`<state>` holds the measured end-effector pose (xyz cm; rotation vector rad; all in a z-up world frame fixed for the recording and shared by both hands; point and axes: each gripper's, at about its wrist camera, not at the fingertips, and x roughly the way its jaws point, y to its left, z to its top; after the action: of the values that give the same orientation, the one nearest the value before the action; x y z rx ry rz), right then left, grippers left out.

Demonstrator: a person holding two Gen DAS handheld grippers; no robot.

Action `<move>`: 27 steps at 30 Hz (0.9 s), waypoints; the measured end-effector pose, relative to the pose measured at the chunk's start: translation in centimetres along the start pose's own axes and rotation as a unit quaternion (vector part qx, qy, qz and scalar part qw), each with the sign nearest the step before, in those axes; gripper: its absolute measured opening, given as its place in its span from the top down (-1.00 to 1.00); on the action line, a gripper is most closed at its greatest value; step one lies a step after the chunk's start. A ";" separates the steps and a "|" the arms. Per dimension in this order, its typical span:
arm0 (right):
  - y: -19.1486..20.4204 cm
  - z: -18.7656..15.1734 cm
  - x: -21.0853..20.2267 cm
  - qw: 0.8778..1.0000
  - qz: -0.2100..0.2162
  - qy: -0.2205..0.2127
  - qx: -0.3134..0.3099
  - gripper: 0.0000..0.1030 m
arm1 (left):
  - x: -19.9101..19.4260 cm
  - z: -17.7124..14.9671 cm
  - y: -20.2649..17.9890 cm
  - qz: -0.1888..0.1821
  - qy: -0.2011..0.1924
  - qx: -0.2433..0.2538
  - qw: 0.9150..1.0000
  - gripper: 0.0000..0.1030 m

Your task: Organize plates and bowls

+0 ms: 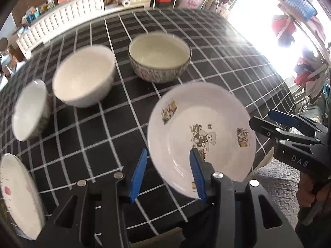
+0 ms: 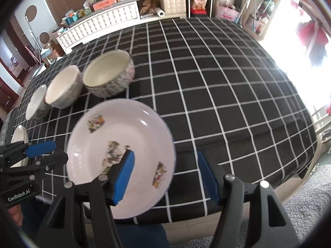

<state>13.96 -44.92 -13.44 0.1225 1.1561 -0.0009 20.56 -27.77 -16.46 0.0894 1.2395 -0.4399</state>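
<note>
A white plate with cartoon prints lies near the table's front edge, blurred by motion. My left gripper is open and straddles the plate's left rim, its right finger over the plate's inside, and the pads do not press on it. My right gripper is open wider astride the right rim, with its left finger above the plate; it also shows as right gripper. The left gripper shows beside the plate. Further back stand a patterned bowl, a white bowl and a small bowl.
A second plate with a pink print lies at the near left. The table wears a black checked cloth. A grey textured mat covers the floor below. A white cabinet stands behind the table.
</note>
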 end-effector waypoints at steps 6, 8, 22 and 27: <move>-0.8 0.1 2.3 1.000 0.007 0.014 0.008 -0.32 | 2.8 0.4 0.7 0.001 0.022 -0.014 1.000 0.22; -1.0 0.2 2.6 1.000 0.011 0.016 0.009 -0.31 | 3.2 0.6 0.9 -0.003 0.024 -0.019 1.000 0.22; -0.9 -0.3 3.7 0.999 0.026 0.029 0.015 0.40 | 4.7 0.0 2.0 -0.006 0.040 -0.031 0.999 0.68; -0.3 -0.5 3.7 0.999 0.013 0.034 0.024 0.42 | 4.8 -0.6 2.1 0.000 0.031 -0.018 0.999 0.68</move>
<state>15.00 -44.95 -17.03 0.1815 1.2220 -0.0016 22.03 -26.96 -21.48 0.0732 1.3072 -0.4168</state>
